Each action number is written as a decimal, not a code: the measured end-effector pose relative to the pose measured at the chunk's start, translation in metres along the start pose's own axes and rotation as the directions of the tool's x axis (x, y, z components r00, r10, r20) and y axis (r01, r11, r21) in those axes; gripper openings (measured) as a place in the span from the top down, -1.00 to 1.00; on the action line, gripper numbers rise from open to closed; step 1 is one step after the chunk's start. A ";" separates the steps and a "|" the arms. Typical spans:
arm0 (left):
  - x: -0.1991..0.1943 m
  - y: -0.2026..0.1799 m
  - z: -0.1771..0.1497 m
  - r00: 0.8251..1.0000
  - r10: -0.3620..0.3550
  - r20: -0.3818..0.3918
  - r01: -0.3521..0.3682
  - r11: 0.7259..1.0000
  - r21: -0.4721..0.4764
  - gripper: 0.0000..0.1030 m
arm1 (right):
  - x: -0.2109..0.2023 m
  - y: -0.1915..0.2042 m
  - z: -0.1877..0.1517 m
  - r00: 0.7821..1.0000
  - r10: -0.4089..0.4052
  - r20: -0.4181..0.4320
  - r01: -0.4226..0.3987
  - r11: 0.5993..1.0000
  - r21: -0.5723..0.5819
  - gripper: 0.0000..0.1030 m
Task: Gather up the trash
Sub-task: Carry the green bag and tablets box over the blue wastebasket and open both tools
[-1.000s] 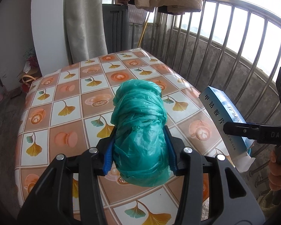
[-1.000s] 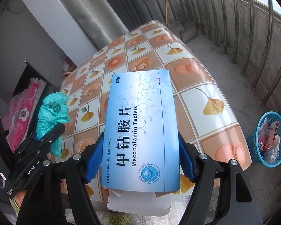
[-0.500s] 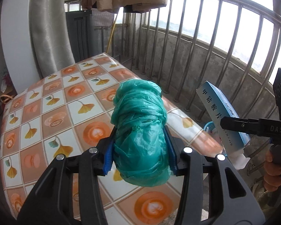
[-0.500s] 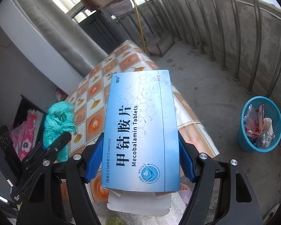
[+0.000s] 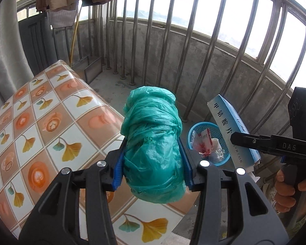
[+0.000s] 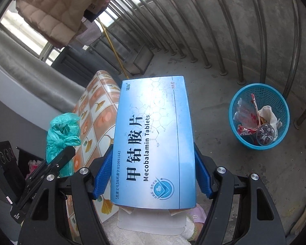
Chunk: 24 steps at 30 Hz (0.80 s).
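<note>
So both hands are loaded up right now. The left gripper [image 5: 153,153] has its blue pads clamped on the sides of a wadded green plastic bag [image 5: 152,140], and the bundle's long axis runs straight out along the fingers, tilting forward and down, with the loose scrunched end sticking out past the tips. The right gripper [image 6: 153,175] is squeezed onto the two long edges of a flat blue tablet box [image 6: 153,140], printed face up toward the camera, its length also pointing away along the fingers and its open white flap hanging at the near end. From the left camera you can see the box edge-on, off to the right of the bag, with a hand [image 5: 285,185] wrapped around that gripper's handle. Both things are up in the air, not resting on anything. Compared with a second ago the whole view has swung off the table [image 5: 51,126] with the flowery checked cloth: back then the bag sat over the middle of the tabletop, now it hangs out past the table's corner over the concrete floor, and the blue mesh basket [image 6: 259,114] with wrappers in it has come well into sight, just beyond the bag and box. The grips themselves look unchanged.
</note>
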<state>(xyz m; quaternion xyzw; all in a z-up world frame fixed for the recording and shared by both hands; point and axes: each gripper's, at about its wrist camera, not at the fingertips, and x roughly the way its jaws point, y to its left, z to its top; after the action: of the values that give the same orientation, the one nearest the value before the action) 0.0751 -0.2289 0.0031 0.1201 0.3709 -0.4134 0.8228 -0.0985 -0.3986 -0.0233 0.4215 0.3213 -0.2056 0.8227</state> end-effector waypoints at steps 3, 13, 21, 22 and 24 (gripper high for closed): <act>0.018 -0.012 0.007 0.999 -0.027 -0.029 0.028 1.000 0.013 0.15 | -0.001 -0.024 0.006 1.000 -0.007 0.015 0.006 0.999 0.041 -0.34; 0.090 -0.059 0.030 0.975 -0.152 -0.162 0.162 0.986 0.047 0.15 | -0.002 -0.098 0.018 0.998 -0.052 0.043 0.043 0.982 0.185 -0.34; 0.164 -0.087 0.052 0.926 -0.211 -0.313 0.249 0.965 0.085 0.15 | 0.011 -0.146 0.026 0.992 -0.118 0.037 0.103 0.953 0.286 -0.34; 0.171 -0.090 0.055 0.922 -0.215 -0.323 0.258 0.961 0.097 0.15 | 0.013 -0.151 0.028 0.991 -0.125 0.038 0.108 0.949 0.296 -0.34; 0.187 -0.096 0.060 0.911 -0.217 -0.351 0.272 0.955 0.116 0.15 | 0.017 -0.160 0.032 0.989 -0.139 0.041 0.119 0.942 0.315 -0.34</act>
<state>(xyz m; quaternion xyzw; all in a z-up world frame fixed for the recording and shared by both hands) 0.1035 -0.4301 -0.0776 0.2074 0.4824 -0.5158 0.6769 -0.1728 -0.5162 -0.1113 0.5175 0.2859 -0.3201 0.7403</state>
